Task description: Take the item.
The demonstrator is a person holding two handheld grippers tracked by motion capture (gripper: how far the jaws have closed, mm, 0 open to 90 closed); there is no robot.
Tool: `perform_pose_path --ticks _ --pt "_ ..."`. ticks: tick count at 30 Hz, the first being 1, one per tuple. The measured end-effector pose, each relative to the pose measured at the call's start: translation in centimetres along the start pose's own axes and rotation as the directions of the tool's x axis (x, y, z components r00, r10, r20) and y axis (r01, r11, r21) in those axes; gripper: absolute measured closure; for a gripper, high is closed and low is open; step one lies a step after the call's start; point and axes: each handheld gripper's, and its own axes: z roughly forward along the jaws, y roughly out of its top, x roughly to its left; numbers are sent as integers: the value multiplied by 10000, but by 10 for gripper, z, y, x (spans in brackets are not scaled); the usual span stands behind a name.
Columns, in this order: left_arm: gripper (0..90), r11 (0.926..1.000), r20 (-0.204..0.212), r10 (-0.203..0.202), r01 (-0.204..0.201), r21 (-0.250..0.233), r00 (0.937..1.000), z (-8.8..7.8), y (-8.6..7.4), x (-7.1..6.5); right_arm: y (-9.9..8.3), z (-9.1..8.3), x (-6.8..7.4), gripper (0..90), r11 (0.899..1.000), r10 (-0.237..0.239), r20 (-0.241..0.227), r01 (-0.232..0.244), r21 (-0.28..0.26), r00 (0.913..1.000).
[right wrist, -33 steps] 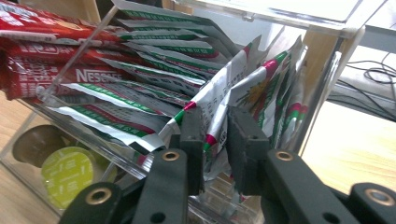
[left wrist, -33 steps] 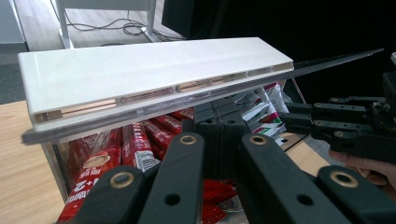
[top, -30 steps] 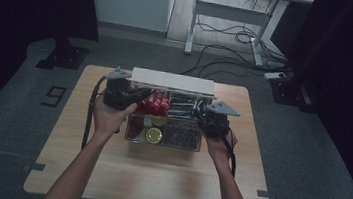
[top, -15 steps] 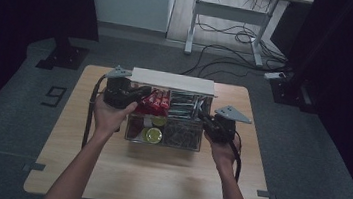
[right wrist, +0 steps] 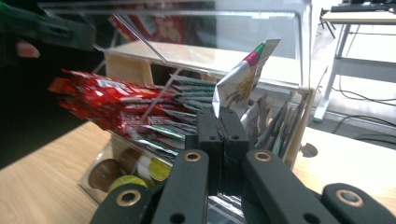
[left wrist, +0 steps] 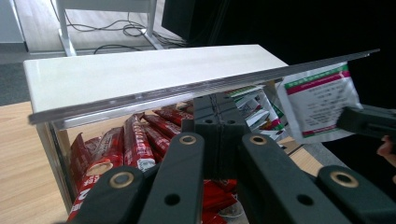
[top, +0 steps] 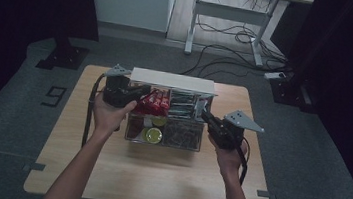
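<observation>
At the right end of the clear box (top: 167, 121) near the table's (top: 59, 141) far edge, my right gripper (right wrist: 223, 122) pinches a white sachet (right wrist: 243, 81) standing upright above its compartment, while my left gripper (left wrist: 219, 116) clamps the raised lid (left wrist: 140, 77).

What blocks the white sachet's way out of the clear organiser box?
Nothing visible does. The right gripper pinches the white, green-and-pink-edged sachet already above the compartment's packets; the left gripper holds the white hinged lid raised, clear of its path.
</observation>
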Motion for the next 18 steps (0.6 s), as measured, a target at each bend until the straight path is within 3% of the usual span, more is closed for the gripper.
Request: perform_pose_path --ticks 18 --pt "892 10000 -58 36 -36 -6 10000 2 -1 -2 1 -17 -1 886 9990 102 -45 -104 -446 9999"
